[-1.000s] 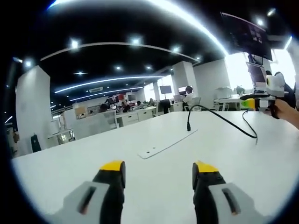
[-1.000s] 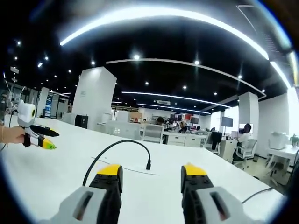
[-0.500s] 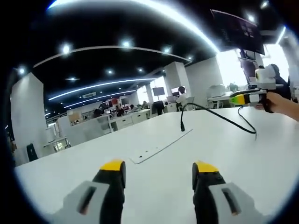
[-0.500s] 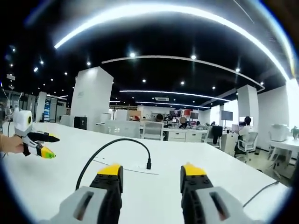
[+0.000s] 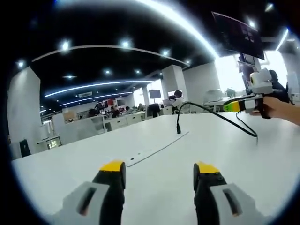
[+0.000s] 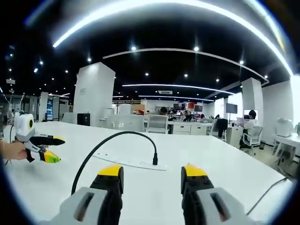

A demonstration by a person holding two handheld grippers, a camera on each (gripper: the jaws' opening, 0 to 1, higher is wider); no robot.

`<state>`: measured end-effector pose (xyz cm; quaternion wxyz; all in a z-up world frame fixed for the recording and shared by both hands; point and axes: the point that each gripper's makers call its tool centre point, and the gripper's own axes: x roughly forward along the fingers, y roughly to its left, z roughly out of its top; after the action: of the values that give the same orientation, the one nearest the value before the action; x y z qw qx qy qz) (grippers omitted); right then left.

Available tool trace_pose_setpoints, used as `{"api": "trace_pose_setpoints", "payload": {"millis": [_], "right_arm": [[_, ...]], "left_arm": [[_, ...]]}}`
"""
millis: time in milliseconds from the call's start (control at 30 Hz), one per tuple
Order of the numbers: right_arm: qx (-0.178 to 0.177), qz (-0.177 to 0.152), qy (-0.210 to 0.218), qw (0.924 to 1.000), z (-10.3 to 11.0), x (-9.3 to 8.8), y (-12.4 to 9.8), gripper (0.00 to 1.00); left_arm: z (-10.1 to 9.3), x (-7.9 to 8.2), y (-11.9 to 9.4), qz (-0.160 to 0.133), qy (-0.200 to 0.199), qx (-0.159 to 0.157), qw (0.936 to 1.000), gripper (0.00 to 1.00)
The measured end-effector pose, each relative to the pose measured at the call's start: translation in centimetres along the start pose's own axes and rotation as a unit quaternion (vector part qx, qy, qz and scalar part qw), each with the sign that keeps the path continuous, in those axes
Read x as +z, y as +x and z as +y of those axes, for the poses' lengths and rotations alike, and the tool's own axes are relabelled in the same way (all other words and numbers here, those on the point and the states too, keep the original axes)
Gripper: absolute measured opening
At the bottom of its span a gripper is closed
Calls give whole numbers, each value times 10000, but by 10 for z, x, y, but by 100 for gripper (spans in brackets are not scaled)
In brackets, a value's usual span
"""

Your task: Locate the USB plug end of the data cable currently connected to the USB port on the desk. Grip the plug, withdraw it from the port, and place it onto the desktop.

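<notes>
The plug (image 6: 154, 161) stands upright in the port strip (image 6: 129, 162) ahead of the right gripper (image 6: 151, 176), whose jaws are spread to take it, while the left gripper (image 5: 159, 173), also spread, hangs empty over the bench (image 5: 225, 154).

1 cable (image 6: 112, 140), 1 plug (image 6: 154, 161), 2 grippers (image 5: 159, 171) (image 6: 152, 172), 1 desk (image 6: 225, 164)

So the data cable (image 6: 105, 143) is a thin black lead that rises off the white bench (image 6: 225, 164), arches over in a hoop and drops straight down, ending in the USB plug (image 6: 154, 161), a short black plug standing upright in the port strip (image 6: 129, 162), a flat pale plate set flush in the benchtop. From the other side the cable (image 5: 215, 115) runs from the upright plug (image 5: 178, 128) up over a hump and trails down across the bench toward its right edge, lying slack.
</notes>
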<state>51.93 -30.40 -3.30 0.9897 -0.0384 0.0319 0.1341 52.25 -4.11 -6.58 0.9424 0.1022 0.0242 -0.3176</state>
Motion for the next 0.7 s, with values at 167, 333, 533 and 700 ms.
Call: {"api": "trace_pose_setpoints", "payload": {"millis": [167,333,533,700], "right_arm": [[11,93,-86,9999,2,-4,11,50],[62,194,110,9997,4,-9,20,50],[20,118,124,9999,2,-6,28,50],[-74,80,122,9999,-4,-6,36,50]], "left_arm": [[-4,-2,8,31,30,-41,10000,59],[-17,-4,16,81,149,-216,9996,59],[-31,-3,21,61,285,-420,9987,59],[-35,0,22,-2,239,-489,9985,59]]}}
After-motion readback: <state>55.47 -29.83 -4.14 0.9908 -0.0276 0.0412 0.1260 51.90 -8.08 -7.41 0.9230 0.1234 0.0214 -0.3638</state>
